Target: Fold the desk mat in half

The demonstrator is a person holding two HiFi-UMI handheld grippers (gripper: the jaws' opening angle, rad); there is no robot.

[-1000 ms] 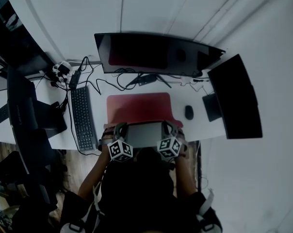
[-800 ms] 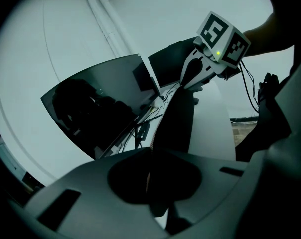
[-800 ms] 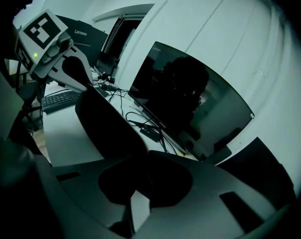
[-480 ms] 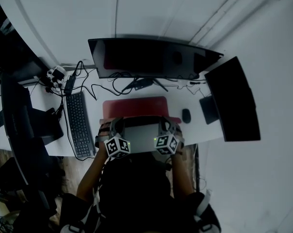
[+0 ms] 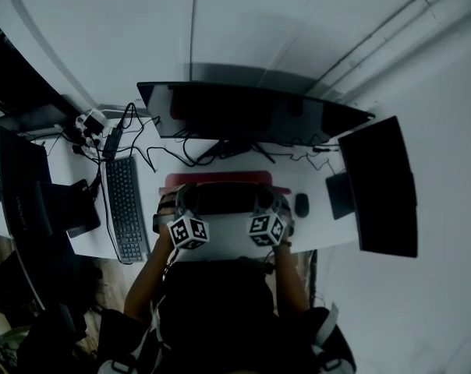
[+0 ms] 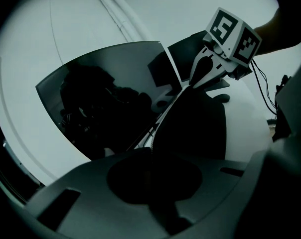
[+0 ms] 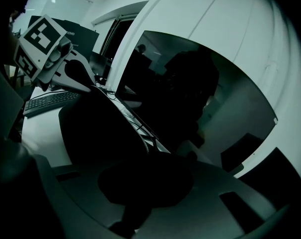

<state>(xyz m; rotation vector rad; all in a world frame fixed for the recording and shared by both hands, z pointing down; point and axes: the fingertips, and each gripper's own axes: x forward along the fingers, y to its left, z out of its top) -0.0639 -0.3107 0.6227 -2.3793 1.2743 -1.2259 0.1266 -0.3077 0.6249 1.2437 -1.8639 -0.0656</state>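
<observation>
The desk mat lies in the middle of the white surface, directly at 12 o'clock from the person. Its near part is lifted off the surface and curled over toward 12 o'clock. A narrow red strip of its top face shows along the far edge, and the dark underside faces up just at 6 o'clock of that strip.

The left tongs are clenched on the raised edge at the mat's 9 o'clock end. The right tongs are clenched on the same edge at its 3 o'clock end. The two are level with each other, with the lifted span stretched between them.

In the left gripper view the edge leaves the closed tips and runs up toward 1 o'clock to the right tongs' marker cube. In the right gripper view it runs up toward 10 o'clock to the left tongs' marker cube. In both views the dark sheet hangs as a curved flap over the pale surface.

Around the mat in the head view:
- A keyboard lies at 9 o'clock.
- A mouse sits just beside it at 3 o'clock.
- A curved monitor stands at 12 o'clock, with cables at its foot.
- A second monitor stands farther out at 3 o'clock.
</observation>
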